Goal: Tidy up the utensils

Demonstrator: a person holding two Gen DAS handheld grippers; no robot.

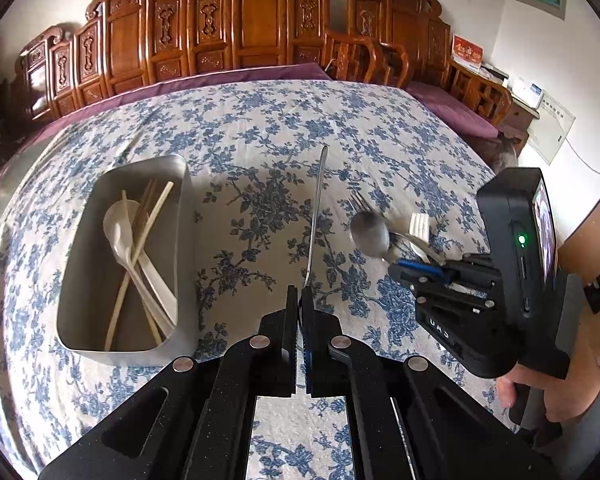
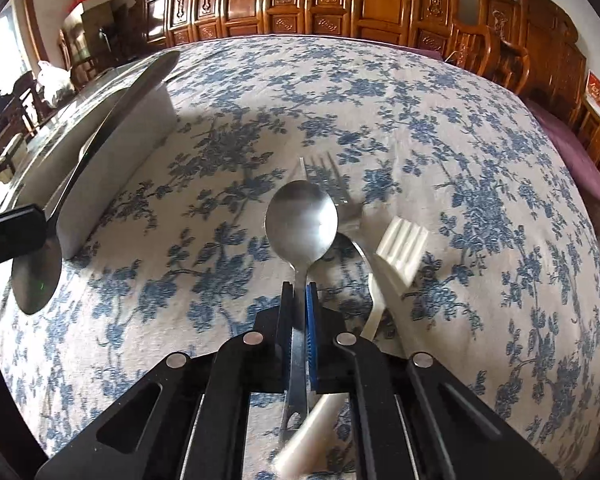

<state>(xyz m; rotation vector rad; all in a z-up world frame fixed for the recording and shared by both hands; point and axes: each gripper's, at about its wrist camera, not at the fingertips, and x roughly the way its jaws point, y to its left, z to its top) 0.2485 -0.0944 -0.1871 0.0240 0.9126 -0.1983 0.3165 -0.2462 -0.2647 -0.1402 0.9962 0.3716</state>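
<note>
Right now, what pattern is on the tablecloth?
Blue flowers on cream tablecloth, clearest in the right wrist view.

Tray (image 1: 80, 264) left of forks (image 1: 418, 226)

Blue-flowered tablecloth (image 1: 260, 128); carved wooden chairs (image 1: 256, 20) behind; purple cushion (image 1: 452, 112).
</note>
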